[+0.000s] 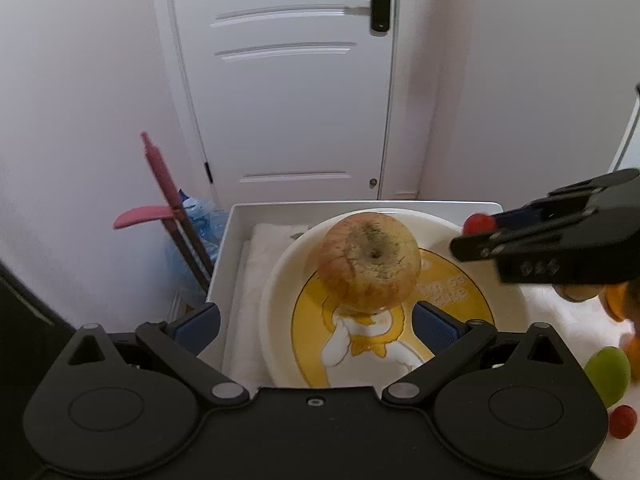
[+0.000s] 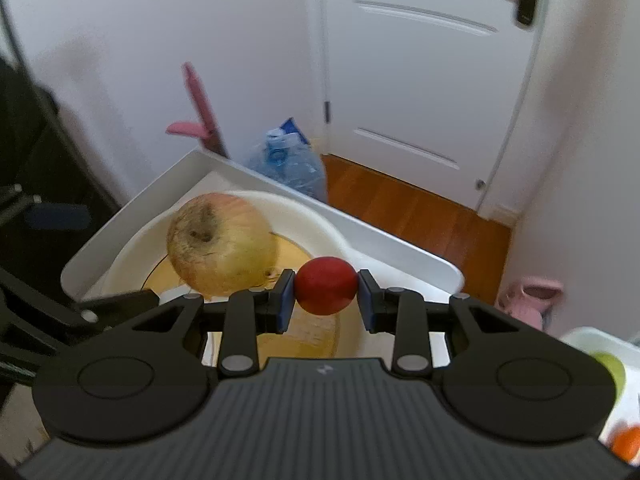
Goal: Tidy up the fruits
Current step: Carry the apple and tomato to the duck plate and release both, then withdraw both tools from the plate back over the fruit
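Observation:
A yellow-red apple (image 1: 369, 261) sits in a white bowl (image 1: 276, 280) with a yellow duck print, inside a white tray (image 1: 234, 236). My left gripper (image 1: 316, 322) is open, its blue pads wide apart just in front of the apple and not touching it. My right gripper (image 2: 326, 294) is shut on a small red fruit (image 2: 326, 291) and holds it above the bowl's (image 2: 304, 208) right side, beside the apple (image 2: 222, 242). The right gripper also shows in the left wrist view (image 1: 480, 232), with the red fruit (image 1: 478, 224) at its tip.
A green fruit (image 1: 608, 374), a small red fruit (image 1: 622, 422) and orange fruits (image 1: 618, 300) lie at the right on a white surface. A white door (image 1: 288, 80), a pink tool (image 1: 160, 184) and a water bottle (image 2: 288, 168) stand behind the tray (image 2: 380, 240).

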`<control>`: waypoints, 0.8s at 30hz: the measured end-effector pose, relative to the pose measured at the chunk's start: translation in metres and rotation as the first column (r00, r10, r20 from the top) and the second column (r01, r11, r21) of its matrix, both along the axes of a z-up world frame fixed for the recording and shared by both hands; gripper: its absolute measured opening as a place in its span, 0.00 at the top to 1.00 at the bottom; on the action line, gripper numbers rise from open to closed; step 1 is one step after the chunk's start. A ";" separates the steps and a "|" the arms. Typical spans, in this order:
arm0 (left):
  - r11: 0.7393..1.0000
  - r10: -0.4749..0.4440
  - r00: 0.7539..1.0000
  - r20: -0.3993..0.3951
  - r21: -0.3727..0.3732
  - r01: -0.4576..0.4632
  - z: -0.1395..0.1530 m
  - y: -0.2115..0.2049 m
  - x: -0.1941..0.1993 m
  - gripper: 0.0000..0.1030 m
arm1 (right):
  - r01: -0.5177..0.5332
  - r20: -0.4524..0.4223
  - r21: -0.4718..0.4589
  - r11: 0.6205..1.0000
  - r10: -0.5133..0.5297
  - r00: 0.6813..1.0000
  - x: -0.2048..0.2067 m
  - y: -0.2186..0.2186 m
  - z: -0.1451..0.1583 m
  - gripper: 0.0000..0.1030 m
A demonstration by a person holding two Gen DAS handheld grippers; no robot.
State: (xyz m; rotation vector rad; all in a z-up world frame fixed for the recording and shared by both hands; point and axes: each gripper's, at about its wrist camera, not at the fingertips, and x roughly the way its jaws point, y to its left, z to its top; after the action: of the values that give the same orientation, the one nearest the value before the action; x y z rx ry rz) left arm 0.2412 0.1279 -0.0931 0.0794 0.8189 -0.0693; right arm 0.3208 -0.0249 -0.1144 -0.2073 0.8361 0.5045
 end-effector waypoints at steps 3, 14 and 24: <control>1.000 0.023 1.000 0.000 -0.004 -0.023 0.001 0.007 -0.008 0.00 | -0.047 0.025 -0.034 0.998 0.048 0.999 -0.003 0.010 -0.008 0.54; 0.999 0.044 0.999 -0.013 0.004 -0.044 -0.003 0.016 -0.019 0.00 | -0.040 0.091 -0.037 0.999 0.043 0.995 -0.019 0.012 -0.009 0.02; 0.999 0.037 0.999 0.005 0.019 -0.037 0.009 0.011 -0.031 0.00 | 0.034 0.082 -0.002 0.999 -0.033 0.996 -0.038 -0.002 0.016 0.02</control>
State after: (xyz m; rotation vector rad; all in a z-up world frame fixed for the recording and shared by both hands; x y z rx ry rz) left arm 0.2106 0.1392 -0.0840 0.0819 0.8163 -0.0262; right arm 0.2829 -0.0268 -0.0986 -0.2157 0.7590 0.4600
